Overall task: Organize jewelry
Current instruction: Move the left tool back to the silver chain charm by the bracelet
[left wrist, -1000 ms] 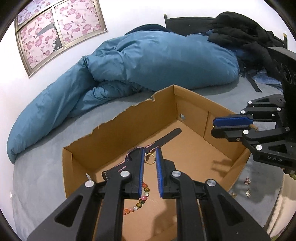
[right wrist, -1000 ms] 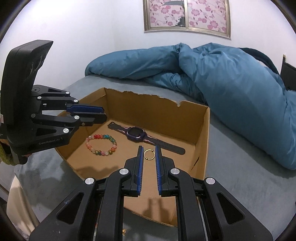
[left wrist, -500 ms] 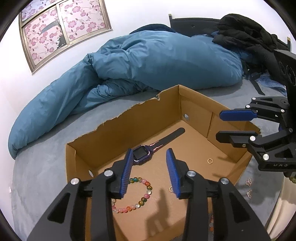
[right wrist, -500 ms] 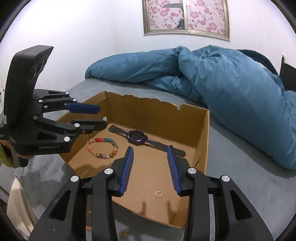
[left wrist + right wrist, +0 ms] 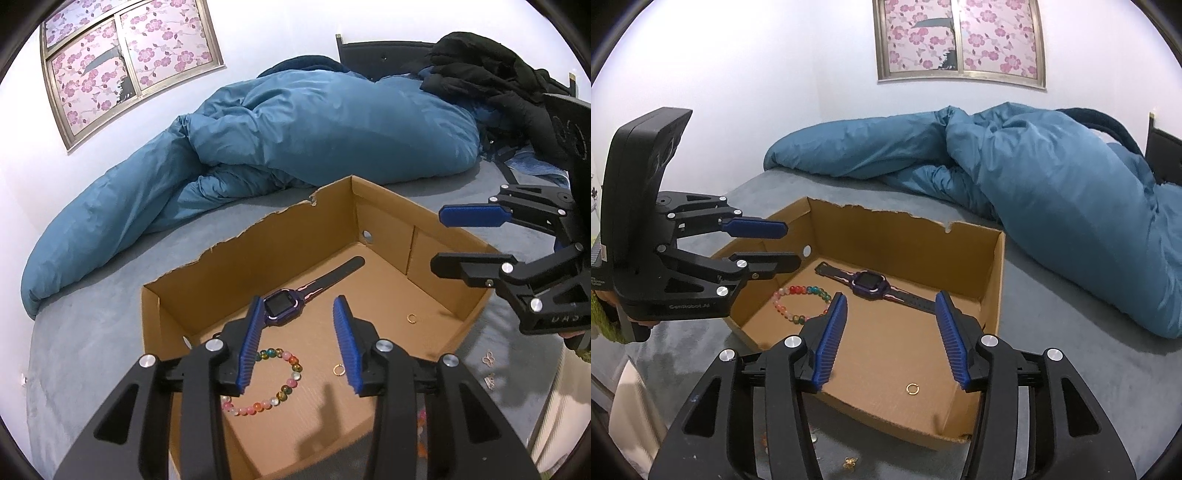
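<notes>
We see a grey-covered bed (image 5: 1052,295) bearing a torn cardboard box (image 5: 991,280) and a rumpled blue duvet (image 5: 1052,177). Dark clothing (image 5: 491,74) lies heaped at its far end, and small trinkets (image 5: 489,358) are scattered beside the box.

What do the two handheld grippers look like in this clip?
Both match: the left gripper and right gripper are matte black linkage frames with silver screw heads and ribbed blue finger pads. Each carries a tall black housing block on top. White lettering marks the left one's side; the right one's is partly cut off.

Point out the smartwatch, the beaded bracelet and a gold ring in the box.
smartwatch (image 5: 870,283): right wrist view, on its screen.
beaded bracelet (image 5: 291,360): left wrist view, on its beads.
gold ring (image 5: 912,388): right wrist view, on the ring's band.
</notes>
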Available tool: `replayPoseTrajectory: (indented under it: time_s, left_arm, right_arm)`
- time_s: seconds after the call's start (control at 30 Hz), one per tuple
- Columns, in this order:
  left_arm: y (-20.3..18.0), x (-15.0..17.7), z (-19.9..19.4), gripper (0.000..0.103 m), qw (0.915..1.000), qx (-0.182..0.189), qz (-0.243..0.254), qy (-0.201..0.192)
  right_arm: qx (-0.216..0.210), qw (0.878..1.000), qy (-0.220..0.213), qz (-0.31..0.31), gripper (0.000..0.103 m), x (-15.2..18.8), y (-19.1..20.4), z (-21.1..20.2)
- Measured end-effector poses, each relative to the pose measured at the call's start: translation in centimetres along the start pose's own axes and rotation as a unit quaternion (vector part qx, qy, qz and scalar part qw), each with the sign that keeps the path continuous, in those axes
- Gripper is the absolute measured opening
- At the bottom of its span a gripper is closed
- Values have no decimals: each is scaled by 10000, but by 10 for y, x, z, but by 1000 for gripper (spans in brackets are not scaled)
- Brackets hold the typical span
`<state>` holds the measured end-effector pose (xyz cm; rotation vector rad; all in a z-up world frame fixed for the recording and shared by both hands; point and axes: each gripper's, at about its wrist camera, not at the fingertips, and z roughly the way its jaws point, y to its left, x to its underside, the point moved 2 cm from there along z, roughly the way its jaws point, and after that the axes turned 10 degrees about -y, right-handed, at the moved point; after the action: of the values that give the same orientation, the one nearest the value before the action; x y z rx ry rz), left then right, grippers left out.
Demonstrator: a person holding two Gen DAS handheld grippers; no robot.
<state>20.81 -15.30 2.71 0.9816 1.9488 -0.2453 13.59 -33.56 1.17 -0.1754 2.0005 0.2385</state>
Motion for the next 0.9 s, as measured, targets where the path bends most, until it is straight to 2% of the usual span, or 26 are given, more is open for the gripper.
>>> replayPoseTrajectory:
  time_s: [0.4,0.57,0.9]
  left_arm:
    - [-13,15,-62,38,9992,199,-135,-332]
    - [-24,26,-88,38,9985,341,-182,-396]
    - [-57,60,-115,38,9976,642,-74,-259]
  right_arm:
    - [-131,9998,-142,103,50,2,14,-44]
    - [-346,9988,-153,314,50,7,23,-69]
    - [-295,9987,263,321,50,44,29,-98]
